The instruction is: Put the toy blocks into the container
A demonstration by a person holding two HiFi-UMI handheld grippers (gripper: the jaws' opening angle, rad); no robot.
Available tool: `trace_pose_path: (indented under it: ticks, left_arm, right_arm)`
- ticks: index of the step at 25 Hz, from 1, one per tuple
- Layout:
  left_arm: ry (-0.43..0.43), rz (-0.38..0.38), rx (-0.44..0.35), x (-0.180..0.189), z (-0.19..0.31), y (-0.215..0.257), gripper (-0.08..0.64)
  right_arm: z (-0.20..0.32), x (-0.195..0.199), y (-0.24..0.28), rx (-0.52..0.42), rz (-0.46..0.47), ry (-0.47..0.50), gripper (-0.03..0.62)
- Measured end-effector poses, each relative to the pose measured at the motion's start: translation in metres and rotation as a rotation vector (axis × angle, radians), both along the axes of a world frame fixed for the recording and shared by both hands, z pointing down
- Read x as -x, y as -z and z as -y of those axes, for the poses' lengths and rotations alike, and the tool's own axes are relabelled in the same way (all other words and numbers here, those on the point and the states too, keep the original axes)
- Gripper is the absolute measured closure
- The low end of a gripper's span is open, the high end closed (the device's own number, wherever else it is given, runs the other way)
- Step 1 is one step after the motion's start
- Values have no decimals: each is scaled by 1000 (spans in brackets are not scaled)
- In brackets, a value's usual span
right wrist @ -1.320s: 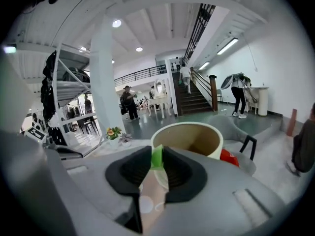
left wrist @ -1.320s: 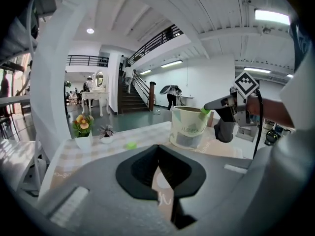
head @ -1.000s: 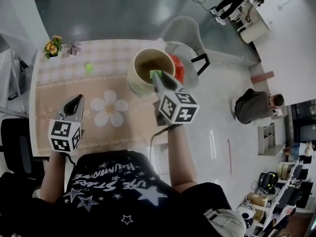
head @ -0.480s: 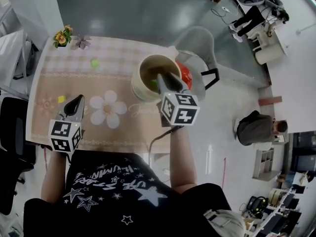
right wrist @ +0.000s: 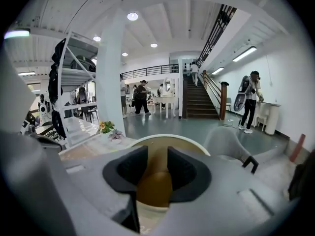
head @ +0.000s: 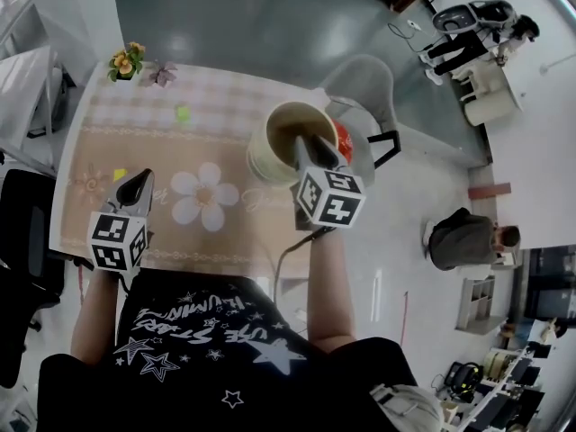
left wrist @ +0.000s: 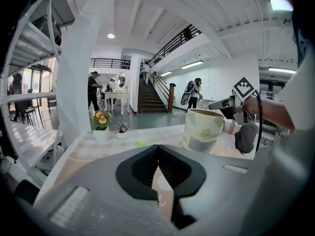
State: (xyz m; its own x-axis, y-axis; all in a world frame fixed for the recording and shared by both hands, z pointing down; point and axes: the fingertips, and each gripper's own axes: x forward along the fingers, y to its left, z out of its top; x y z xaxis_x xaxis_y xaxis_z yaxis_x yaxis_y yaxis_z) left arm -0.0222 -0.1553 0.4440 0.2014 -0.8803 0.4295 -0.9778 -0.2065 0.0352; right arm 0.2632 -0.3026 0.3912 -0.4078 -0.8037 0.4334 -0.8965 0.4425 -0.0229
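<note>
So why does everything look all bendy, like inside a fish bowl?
Head view: the wide lens bows the edges of the flower-patterned table. Left gripper view: the white pillar curves, and the ceiling light strip glares. Right gripper view: dark corners ring the picture, and the rim of the cream round paper container bulges up close.
</note>
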Motion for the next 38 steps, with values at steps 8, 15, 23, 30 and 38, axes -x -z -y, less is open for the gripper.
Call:
trace_pose_path:
  ticks: [8,15,23,30,38]
  left_arm:
    - [12,1,-25,42,-5,9,551]
    - [57,-2,-32,93,-21,13,551]
    - [133,-24,-19,152,-47,5,551]
    - [168,-53,16,188,-68,-13,551]
    - [164,-73,44,217,-80,-29,551]
  right_arm:
    - [-15,47,16,-28,42,20,460]
    - [-36,129,15,-28,55,132,460]
    - [-71,235,-11,19,44,325,431]
    - [-113,318,-59,139,-9,508,339]
    - [-148,370,-121,245,-96,586,288]
